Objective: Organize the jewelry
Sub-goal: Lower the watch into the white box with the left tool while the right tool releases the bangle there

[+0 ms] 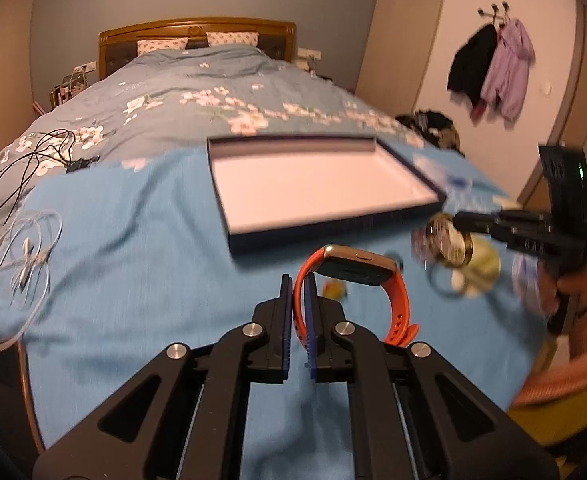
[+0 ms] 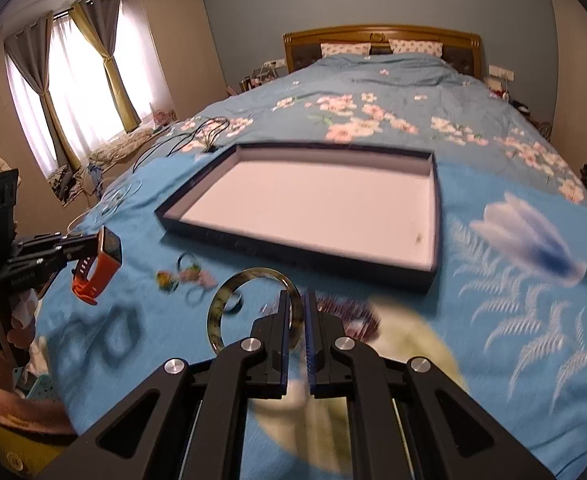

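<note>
Jewelry was split between both grippers. In the left wrist view, the left gripper was clamped on the strap of an orange watch, raised over the blue bedspread. Just beyond lay the shallow box, its near edge close to the watch, with bare cloth to its left. In the right wrist view, the right gripper pinched a mottled bangle off the bed, near the box's front wall; small trinkets lay between the grippers.
</note>
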A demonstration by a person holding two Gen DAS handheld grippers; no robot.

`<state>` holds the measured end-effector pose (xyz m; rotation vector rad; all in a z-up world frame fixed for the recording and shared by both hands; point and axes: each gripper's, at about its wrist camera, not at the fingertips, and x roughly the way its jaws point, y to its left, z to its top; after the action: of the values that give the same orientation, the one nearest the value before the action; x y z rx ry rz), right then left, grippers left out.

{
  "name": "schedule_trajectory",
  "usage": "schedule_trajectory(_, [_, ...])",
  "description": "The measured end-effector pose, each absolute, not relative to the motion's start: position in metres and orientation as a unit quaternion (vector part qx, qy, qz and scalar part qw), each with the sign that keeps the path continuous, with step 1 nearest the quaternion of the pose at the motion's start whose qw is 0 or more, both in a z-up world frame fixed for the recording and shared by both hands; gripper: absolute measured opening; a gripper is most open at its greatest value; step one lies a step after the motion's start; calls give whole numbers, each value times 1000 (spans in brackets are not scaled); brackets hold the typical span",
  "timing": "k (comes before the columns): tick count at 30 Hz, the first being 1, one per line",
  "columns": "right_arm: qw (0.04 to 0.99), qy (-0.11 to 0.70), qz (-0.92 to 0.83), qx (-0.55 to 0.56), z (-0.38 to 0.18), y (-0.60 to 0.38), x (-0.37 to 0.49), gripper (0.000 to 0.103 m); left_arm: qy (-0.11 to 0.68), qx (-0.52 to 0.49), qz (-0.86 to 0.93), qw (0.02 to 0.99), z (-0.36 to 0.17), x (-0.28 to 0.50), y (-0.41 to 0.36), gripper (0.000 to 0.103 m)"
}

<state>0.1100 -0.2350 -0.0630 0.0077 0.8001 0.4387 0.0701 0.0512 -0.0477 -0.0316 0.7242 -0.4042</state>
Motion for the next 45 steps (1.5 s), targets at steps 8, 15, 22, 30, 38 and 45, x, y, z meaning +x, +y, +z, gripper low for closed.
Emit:
schedule_trajectory(8, [910, 368, 194, 8, -44, -245, 166, 5, 335, -19, -176, 925, -30, 143, 21, 6])
schedule_trajectory(15, [908, 382, 171, 21, -51, -247, 226, 5, 353, -32, -148, 923, -30, 216, 1, 7])
schedule_trajectory(22, [903, 406, 141, 33, -66, -248, 276, 5, 377, -53, -120, 917, -51, 275, -5, 7])
schedule_trajectory(30, [889, 439, 124, 35, -83, -241, 310, 5, 420, -67, -87, 901, -75, 321, -6, 7])
schedule_trajectory(38, [884, 455, 99, 43, -89, -238, 322, 6, 450, -102, -64, 885, -89, 350, 4, 8])
schedule_trajectory(45, [884, 458, 85, 47, -91, -237, 329, 9, 484, -132, -55, 863, -100, 368, 4, 10])
